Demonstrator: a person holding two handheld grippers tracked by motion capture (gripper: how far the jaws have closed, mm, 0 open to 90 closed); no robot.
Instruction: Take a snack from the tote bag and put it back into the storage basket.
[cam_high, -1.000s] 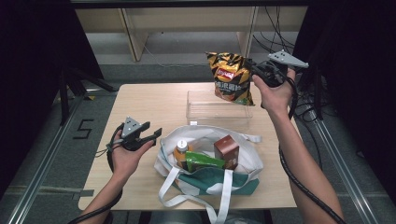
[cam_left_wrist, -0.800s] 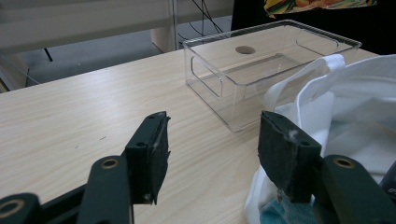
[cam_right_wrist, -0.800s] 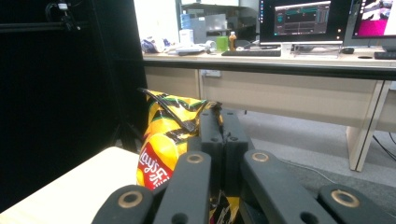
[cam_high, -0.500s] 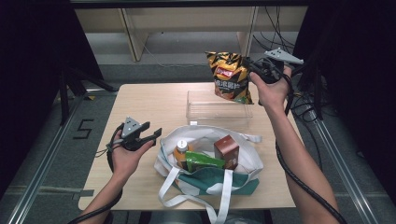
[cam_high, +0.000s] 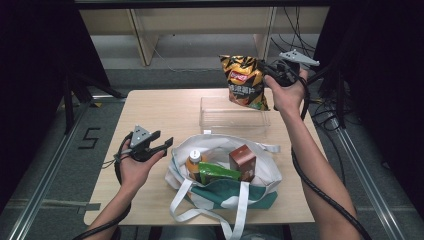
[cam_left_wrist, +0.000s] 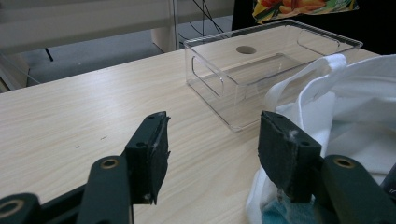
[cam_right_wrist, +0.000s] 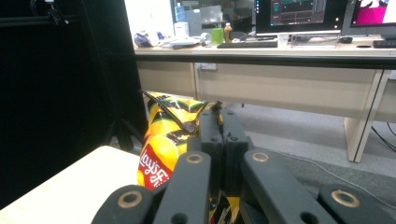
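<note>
Jaws of the right gripper (cam_high: 266, 70) are pressed together on the top edge of a chip bag (cam_high: 245, 81), which hangs in the air above the far right part of the table (cam_high: 160, 112). In the right gripper view the two black fingers (cam_right_wrist: 211, 140) meet with the crimped bag (cam_right_wrist: 161, 144) edge pinched between them; the bag's yellow face and red logo show to their left. The right hand (cam_high: 287, 92) grips the tool from below, with a grey plate on top and a cable trailing down along the forearm. The bag hangs over the far right corner of a clear bin (cam_high: 234, 111), its lower edge just above the bin's rim.

Jaws of the left gripper (cam_high: 165, 145) stand apart with nothing between them. The left hand (cam_high: 132, 167) holds it low over the near left part of the table, pointing right toward a tote (cam_high: 260, 172). In the left gripper view the fingers (cam_left_wrist: 148, 154) frame bare tabletop, with the white tote (cam_left_wrist: 355, 102) just beside the right finger and the bin (cam_left_wrist: 271, 70) farther off.

The tote lies open at the near middle of the table, straps trailing toward the near edge. Inside it are an orange bottle (cam_high: 194, 161), a green packet (cam_high: 217, 172) and a brown box (cam_high: 242, 162), side by side. The bin stands just beyond the tote.
</note>
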